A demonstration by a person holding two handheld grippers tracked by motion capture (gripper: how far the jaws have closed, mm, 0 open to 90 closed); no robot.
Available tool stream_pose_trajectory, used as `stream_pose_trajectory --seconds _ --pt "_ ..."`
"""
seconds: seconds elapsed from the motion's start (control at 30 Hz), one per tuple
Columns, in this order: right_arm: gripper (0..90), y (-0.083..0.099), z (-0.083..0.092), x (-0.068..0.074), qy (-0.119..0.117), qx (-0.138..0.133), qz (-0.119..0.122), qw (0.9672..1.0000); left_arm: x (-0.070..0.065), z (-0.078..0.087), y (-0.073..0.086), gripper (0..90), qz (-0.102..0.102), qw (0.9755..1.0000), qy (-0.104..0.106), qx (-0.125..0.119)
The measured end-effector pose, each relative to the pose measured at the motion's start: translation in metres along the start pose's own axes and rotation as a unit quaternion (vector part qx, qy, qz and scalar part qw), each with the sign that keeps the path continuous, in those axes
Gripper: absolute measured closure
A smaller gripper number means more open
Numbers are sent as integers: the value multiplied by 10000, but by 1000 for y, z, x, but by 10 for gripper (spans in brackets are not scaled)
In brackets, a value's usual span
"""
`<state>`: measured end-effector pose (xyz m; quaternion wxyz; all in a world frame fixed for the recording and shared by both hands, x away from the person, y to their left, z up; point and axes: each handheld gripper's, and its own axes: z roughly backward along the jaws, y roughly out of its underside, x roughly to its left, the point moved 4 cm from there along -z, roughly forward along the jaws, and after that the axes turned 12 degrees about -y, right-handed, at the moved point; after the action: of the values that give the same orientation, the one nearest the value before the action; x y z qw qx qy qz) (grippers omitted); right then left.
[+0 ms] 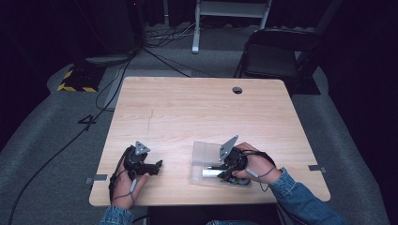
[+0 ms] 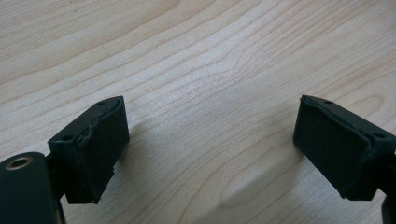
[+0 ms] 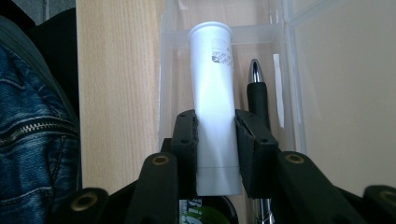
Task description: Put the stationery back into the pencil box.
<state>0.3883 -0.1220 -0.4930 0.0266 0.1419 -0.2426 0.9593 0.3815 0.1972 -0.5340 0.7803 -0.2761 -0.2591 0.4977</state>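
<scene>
We are at the gripping step with the right gripper (image 3: 215, 140): in the right gripper view its two black jaws sit pressed against either side of a white tube (image 3: 212, 88), which runs up the middle of the frame with its cap toward the top. The tube lies in a clear plastic box (image 3: 289, 70), and a black-and-silver pen (image 3: 258, 98) lies just beside it to the right. At the bottom edge of that view a bit of a green label peeks out under the jaws; we cannot tell what it belongs to.

In the high view the box (image 1: 202, 151) sits in the lower middle of the frame, near the front edge of the table (image 1: 197, 108), with the right gripper (image 1: 224, 172) laid over it and the tube (image 1: 210, 173) poking out toward the left.

The left gripper (image 1: 158, 165) rests at the lower left of the high view, well apart from the box. In its own view its jaws stand wide apart over bare wood, nothing between them.

We judge the tube is either being set into the box or about to be lifted out. Either way, the next move calls for keeping the jaws clear of the pen and the box wall.
</scene>
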Motion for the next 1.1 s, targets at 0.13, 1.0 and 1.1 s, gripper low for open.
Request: stream_pose_trajectory --seconds 0.13,1.0,1.1 --pt "696 0 -1 -3 85 -26 52 9999 0 0 0 108 5 10000 7 2" --pt "652 -3 10 2 372 -172 136 9991 0 0 0 104 0 10000 7 9" --pt "640 -3 15 2 443 -316 126 9984 0 0 0 103 -10 10000 8 26"
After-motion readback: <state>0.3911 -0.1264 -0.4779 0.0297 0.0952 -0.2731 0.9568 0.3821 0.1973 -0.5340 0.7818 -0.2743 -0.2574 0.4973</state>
